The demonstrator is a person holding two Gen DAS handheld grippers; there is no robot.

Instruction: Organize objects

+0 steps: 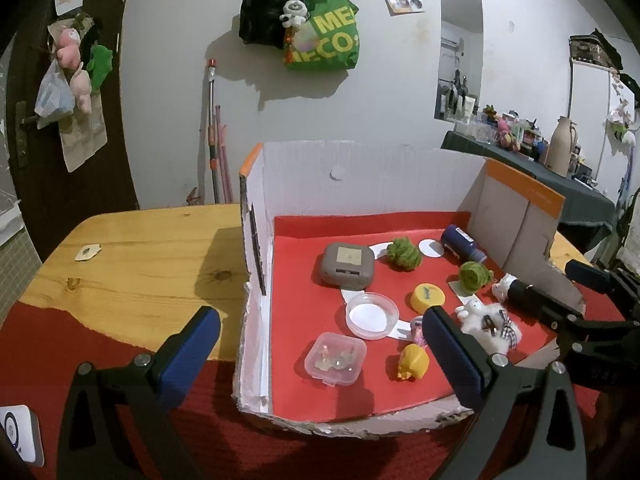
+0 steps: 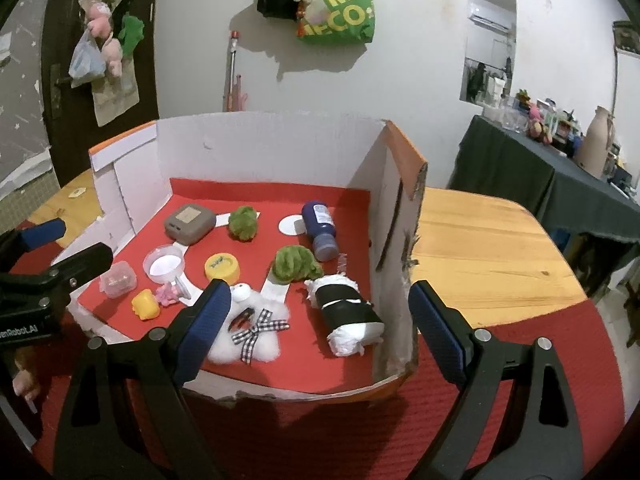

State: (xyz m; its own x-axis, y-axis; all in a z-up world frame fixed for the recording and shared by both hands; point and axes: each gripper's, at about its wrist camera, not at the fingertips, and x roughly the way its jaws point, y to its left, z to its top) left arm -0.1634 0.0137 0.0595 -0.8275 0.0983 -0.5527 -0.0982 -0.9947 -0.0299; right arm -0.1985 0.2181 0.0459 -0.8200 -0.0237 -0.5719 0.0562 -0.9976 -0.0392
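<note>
With both the left gripper [image 1: 320, 344] and the right gripper [image 2: 320, 308] spread wide and empty, the white plush [image 2: 248, 330], lower centre of the tray [image 2: 280, 152], warranted a centred, square approach.

both views are evenly lit by indoor light from above and in front, slightly dim and warm. the hanging green bag [image 1: 322, 36] throws a soft shadow down and to the left on the white wall [image 1: 168, 80]. the cardboard box [image 1: 360, 168] shades the wooden table [image 1: 132, 264] beside it. a faint sheen lies on the tabletop. fisheye bending curves straight lines, the corners go black, and far shelves look soft.
</note>
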